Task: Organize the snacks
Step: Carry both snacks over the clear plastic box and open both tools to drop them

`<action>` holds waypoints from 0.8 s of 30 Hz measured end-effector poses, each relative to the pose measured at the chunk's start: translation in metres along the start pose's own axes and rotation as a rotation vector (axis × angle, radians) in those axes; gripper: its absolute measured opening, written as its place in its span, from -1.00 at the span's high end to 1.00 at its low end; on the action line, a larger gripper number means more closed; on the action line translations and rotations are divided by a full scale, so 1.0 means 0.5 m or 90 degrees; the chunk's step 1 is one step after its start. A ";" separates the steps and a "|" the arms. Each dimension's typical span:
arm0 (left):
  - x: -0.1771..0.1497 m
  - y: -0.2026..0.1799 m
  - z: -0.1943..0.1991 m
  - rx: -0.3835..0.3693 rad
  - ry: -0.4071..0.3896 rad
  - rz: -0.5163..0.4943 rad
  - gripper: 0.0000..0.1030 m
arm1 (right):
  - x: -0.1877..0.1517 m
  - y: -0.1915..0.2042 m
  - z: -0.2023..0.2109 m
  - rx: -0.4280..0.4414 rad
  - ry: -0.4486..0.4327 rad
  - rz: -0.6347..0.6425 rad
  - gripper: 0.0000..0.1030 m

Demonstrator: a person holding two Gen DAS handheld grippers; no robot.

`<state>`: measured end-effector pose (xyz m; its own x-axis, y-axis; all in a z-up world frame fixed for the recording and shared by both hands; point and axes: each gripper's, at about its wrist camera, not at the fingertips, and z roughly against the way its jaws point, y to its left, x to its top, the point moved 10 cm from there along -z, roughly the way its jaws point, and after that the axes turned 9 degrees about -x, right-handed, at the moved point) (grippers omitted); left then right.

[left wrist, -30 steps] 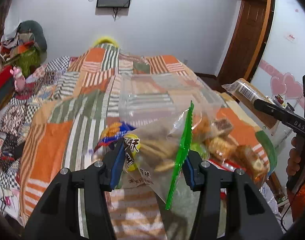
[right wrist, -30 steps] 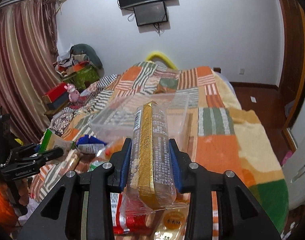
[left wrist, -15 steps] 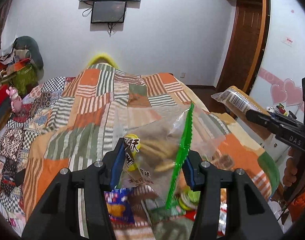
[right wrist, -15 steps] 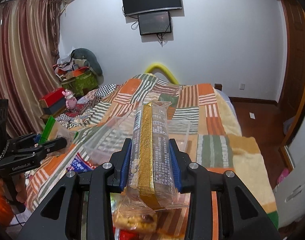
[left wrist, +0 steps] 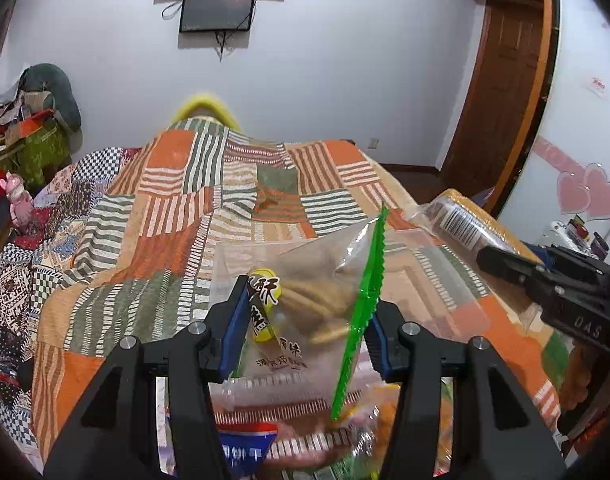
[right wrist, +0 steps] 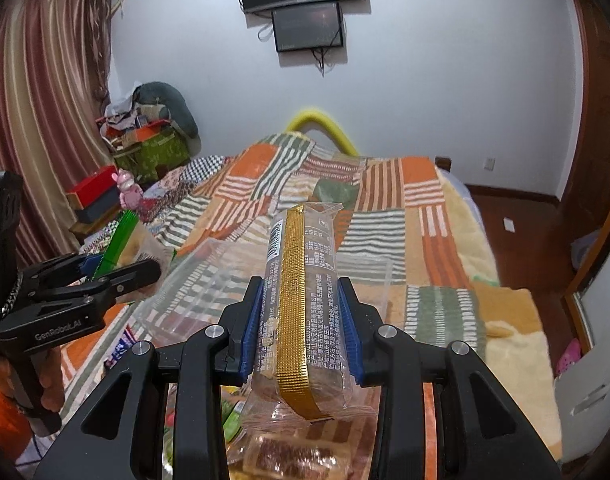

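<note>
Far bed: patchwork blanket (right wrist: 389,216) bare, wide free room.
Centre: clear plastic tub (right wrist: 209,280) open-topped, walls block low sideways entry; way in from above.
Near edge: loose snack packets (left wrist: 245,446) crowd the blanket, no flat gap.
Left side: clutter pile (right wrist: 145,136) by curtain, off-bed.
Right side: bed edge, floor clear.

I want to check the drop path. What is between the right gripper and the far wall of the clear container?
In the right wrist view, only the gold-striped packet held by the right gripper stands before the clear container.
</note>
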<state>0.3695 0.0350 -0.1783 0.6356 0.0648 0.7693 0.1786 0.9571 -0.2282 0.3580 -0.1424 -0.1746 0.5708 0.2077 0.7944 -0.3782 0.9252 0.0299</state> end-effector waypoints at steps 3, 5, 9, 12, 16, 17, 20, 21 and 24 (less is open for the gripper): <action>-0.004 0.010 -0.042 0.010 0.023 -0.004 0.00 | -0.007 0.003 -0.032 0.002 0.026 0.003 0.36; -0.011 0.018 -0.065 0.016 0.039 -0.006 0.00 | -0.016 0.005 -0.052 0.005 0.046 0.014 0.36; -0.022 0.030 -0.098 0.013 0.060 -0.001 0.00 | -0.033 0.005 -0.089 0.008 0.089 0.038 0.36; -0.033 0.039 -0.126 0.016 0.079 0.008 0.00 | -0.043 0.006 -0.113 0.005 0.111 0.051 0.36; -0.050 0.044 -0.156 0.019 0.106 0.010 -0.01 | -0.060 0.009 -0.133 0.003 0.139 0.064 0.36; -0.054 0.045 -0.162 0.020 0.112 0.009 -0.02 | -0.064 0.008 -0.136 0.001 0.144 0.065 0.36; -0.065 0.045 -0.169 0.020 0.125 0.009 -0.02 | -0.068 0.000 -0.140 -0.003 0.154 0.061 0.34; -0.068 0.043 -0.171 0.015 0.130 0.011 -0.02 | -0.065 -0.003 -0.141 -0.004 0.151 0.058 0.34; -0.072 0.041 -0.170 0.009 0.136 0.015 -0.03 | -0.055 -0.010 -0.128 -0.005 0.137 0.053 0.34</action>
<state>0.4139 0.0283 -0.2615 0.7845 0.0269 0.6196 0.1521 0.9602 -0.2344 0.3910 -0.1324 -0.2354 0.6808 0.3452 0.6461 -0.4254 0.9043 -0.0349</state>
